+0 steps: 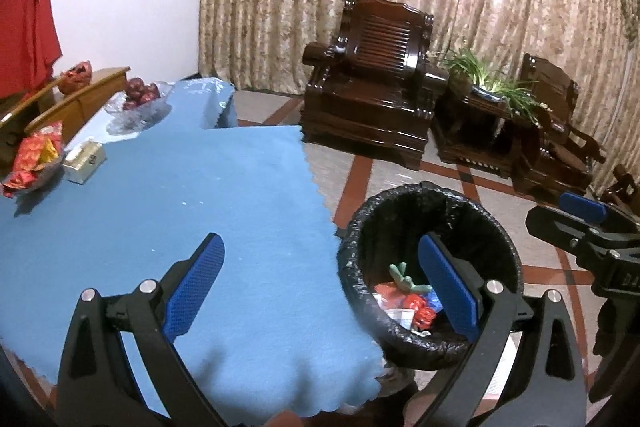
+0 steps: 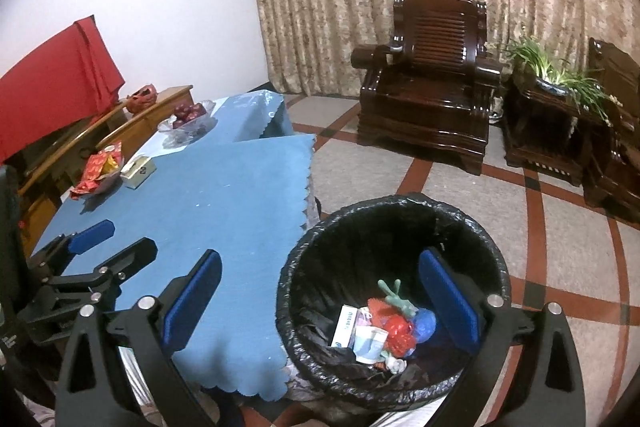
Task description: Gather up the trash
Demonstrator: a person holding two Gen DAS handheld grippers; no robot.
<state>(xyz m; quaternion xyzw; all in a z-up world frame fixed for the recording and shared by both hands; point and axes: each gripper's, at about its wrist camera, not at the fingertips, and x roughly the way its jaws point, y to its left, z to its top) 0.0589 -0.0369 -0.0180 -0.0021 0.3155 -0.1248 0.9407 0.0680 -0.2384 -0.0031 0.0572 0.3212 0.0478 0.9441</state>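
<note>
A round bin with a black liner (image 1: 432, 343) (image 2: 320, 379) stands on the floor at the table's right edge. Inside lies trash (image 2: 380, 331) (image 1: 408, 303): a white carton, crumpled paper, red and blue wrappers, a green piece. My left gripper (image 1: 320, 279) is open and empty, spanning the blue tablecloth (image 1: 180, 203) and the bin. My right gripper (image 2: 320, 291) is open and empty, its right finger over the bin. The left gripper also shows at the left of the right wrist view (image 2: 100, 239), and the right gripper at the right of the left wrist view (image 1: 580, 215).
On the table's far left sit a bowl of red packets (image 1: 34, 155), a small box (image 1: 84, 161) and a glass bowl of red fruit (image 1: 140, 95). Dark wooden armchairs (image 1: 376, 79) and a plant (image 1: 492, 79) stand beyond on the tiled floor.
</note>
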